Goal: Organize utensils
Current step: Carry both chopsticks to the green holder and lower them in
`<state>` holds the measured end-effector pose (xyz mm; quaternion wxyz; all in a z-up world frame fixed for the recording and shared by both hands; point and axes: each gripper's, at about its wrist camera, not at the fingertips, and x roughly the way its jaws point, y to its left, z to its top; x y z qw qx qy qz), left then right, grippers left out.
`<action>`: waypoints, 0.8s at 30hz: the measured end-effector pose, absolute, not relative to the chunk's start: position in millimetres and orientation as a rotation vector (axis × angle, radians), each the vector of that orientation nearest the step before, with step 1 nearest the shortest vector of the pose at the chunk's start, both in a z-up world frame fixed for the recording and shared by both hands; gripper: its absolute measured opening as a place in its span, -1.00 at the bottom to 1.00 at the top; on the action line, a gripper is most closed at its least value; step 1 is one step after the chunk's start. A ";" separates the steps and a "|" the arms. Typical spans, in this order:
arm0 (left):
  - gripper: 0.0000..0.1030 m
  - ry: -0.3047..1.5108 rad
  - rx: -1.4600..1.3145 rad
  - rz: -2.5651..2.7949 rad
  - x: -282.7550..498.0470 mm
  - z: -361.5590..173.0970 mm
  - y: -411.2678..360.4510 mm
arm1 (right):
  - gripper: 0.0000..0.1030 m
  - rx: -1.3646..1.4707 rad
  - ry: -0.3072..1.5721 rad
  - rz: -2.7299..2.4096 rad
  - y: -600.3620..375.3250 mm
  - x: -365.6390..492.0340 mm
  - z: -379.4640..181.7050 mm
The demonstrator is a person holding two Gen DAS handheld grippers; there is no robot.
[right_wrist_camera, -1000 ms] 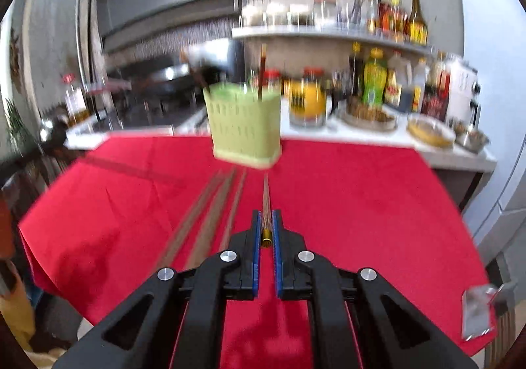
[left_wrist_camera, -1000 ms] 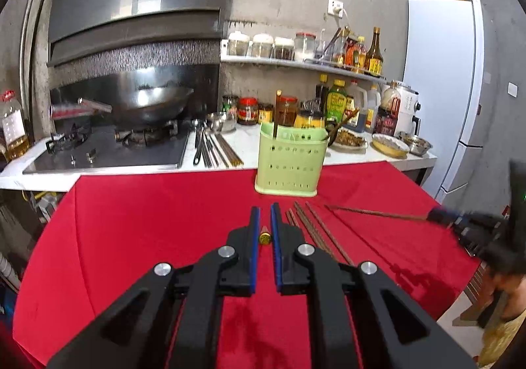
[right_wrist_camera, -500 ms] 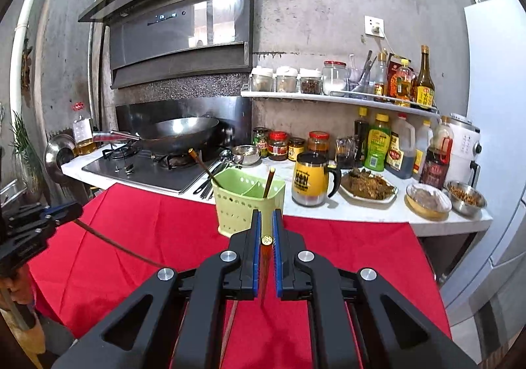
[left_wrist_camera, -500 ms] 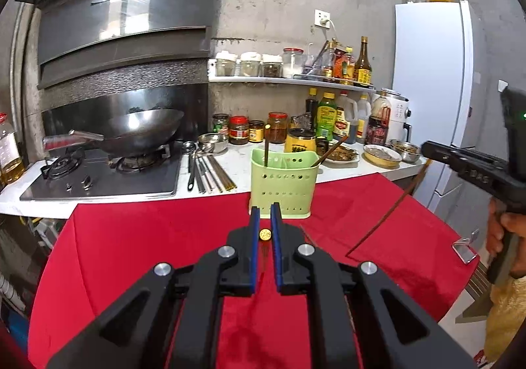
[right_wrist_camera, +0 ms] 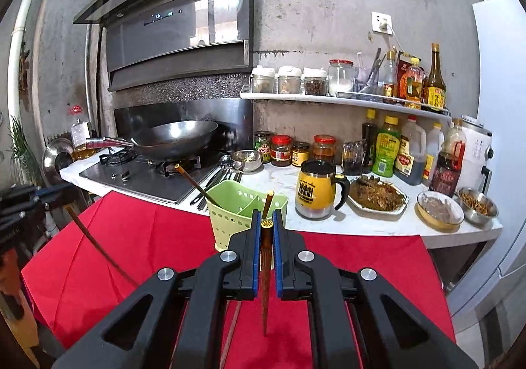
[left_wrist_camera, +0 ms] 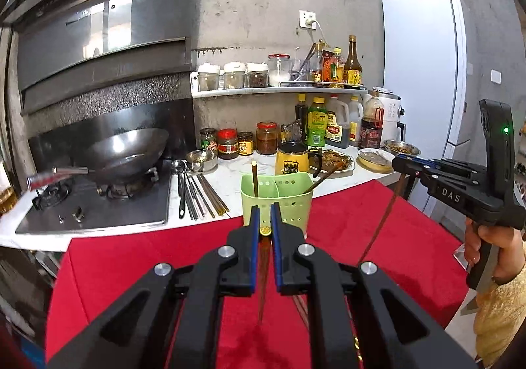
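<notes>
Chopsticks are what I am sorting: one in each pair of jaws, both bound for the caddy (left_wrist_camera: 275,196), which stands on the red cloth (left_wrist_camera: 138,257) at the bench edge.

Left wrist view: my left gripper (left_wrist_camera: 265,231) is clamped narrow on a chopstick (left_wrist_camera: 262,273), gold cap up between the blue pads, shaft hanging toward six o'clock with its tip just above the cloth. The caddy sits at twelve o'clock just beyond the jaws, one stick (left_wrist_camera: 254,178) already upright in its left cell, another (left_wrist_camera: 323,179) leaning out toward two o'clock. At three o'clock my right gripper (left_wrist_camera: 402,164) is level, its chopstick (left_wrist_camera: 383,221) dangling.

Right wrist view: my right gripper (right_wrist_camera: 265,227) grips its chopstick (right_wrist_camera: 265,273) likewise, cap up, point down. The caddy (right_wrist_camera: 245,219) lies at eleven o'clock, close.

To do this well, I judge each stick should rise until its tip clears the rim, come over a cell, then drop straight. One hand at a time, so they don't collide. Both wrists are level, jaws pointing forward.
</notes>
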<state>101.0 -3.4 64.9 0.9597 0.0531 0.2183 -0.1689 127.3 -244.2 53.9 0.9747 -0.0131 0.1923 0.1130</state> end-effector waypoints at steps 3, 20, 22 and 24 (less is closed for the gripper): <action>-0.87 0.465 0.113 -0.345 105.7 58.6 -6.0 | -0.86 -0.021 0.400 0.227 -244.9 131.6 48.9; -0.87 0.614 0.069 -0.306 94.9 3.4 16.2 | -0.85 -0.042 0.472 0.231 -233.8 119.0 6.9; -0.87 0.620 0.084 -0.292 89.7 1.5 16.7 | -0.85 -0.056 0.485 0.228 -231.8 115.6 4.0; -0.87 0.630 0.095 -0.292 83.7 2.0 17.1 | -0.87 -0.089 0.498 0.213 -228.2 109.5 2.4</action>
